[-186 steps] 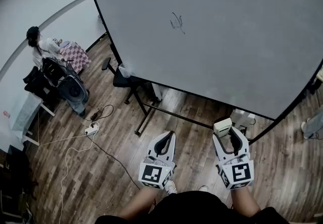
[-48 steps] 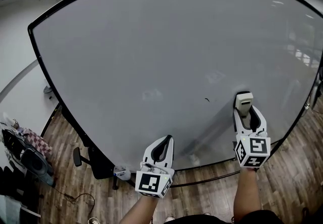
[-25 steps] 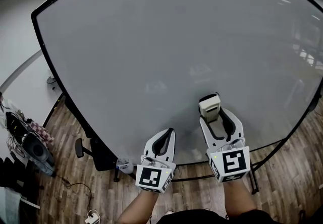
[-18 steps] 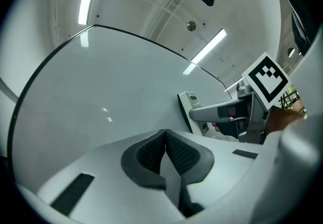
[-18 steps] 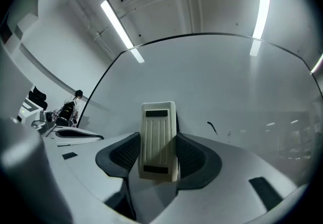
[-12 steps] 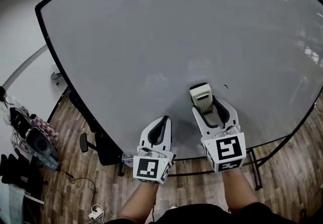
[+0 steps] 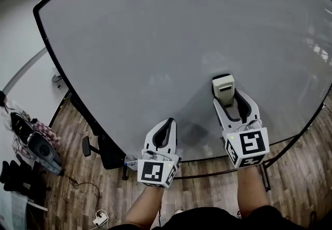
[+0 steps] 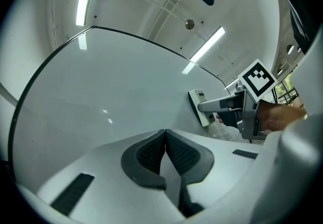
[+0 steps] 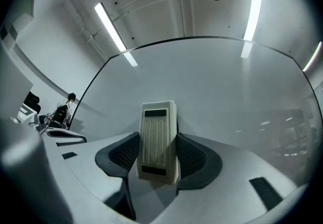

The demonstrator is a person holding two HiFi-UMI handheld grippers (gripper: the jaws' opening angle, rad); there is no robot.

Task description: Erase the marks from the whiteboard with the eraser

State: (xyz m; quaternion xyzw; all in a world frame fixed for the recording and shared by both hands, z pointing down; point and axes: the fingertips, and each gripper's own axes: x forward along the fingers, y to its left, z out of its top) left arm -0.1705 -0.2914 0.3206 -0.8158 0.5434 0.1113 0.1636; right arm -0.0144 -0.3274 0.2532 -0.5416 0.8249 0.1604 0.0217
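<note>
head view: right claw [image 7: 227, 101] holds eraser [image 7: 223, 88] against whiteboard [image 7: 155, 32]; chair [image 7: 110, 155] below-left.

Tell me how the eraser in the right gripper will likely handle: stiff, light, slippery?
The eraser shows a ribbed hard-looking shell undeformed between the right gripper's jaws, so probably stiff. It is narrow beside the jaws, so likely light. Its smooth sides might slip, though the textured pads should help.

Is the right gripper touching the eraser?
Touching. The right gripper view shows the right gripper shut on the eraser, with its dark pads pressed against both of the eraser's sides.
</note>
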